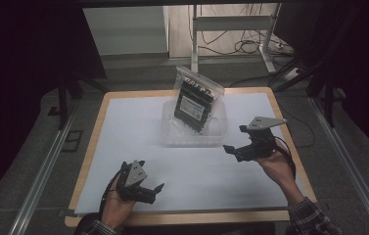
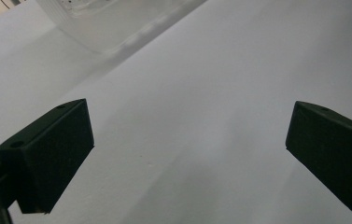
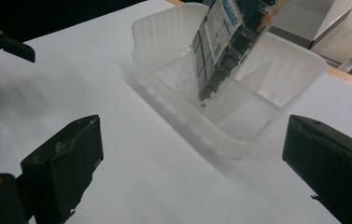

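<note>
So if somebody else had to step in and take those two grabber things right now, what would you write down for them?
Left gripper: open, holding nothing, low over the white table near the person's edge.
Right gripper: open, holding nothing, just right of the clear plastic tub, jaws pointing toward it.
Things: a clear zip bag with a dark, labelled item inside stands tilted in the tub, its top sticking out above the rim.
Done: the bag is in the tub and neither gripper touches it.
Left: I can't tell for sure; possibly the bag needs settling lower or lifting out. The right gripper is the nearer one.
</note>
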A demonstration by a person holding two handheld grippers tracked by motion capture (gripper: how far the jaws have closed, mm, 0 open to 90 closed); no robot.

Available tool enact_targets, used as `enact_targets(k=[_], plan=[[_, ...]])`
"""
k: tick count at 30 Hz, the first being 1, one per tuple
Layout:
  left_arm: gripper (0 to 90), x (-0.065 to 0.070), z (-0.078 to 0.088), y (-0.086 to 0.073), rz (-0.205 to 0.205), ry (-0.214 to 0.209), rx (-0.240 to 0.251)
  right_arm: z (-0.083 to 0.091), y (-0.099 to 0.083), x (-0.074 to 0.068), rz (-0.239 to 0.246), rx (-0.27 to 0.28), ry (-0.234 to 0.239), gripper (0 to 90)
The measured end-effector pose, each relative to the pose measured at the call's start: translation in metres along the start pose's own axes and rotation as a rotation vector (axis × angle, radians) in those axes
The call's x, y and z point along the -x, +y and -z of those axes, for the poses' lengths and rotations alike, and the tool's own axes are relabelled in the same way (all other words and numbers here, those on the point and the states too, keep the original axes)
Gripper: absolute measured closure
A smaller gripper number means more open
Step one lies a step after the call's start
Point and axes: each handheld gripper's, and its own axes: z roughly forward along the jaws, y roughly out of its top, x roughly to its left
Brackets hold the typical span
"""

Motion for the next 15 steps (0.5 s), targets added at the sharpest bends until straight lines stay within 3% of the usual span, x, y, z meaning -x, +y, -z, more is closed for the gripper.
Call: enact_targets(k=[15], plan=[[0.6,0.000,0.000,-0.001,-0.006,0.005,0.009,0.015,-0.027,-0.006,-0.016,-0.003,-0.006,5.1]])
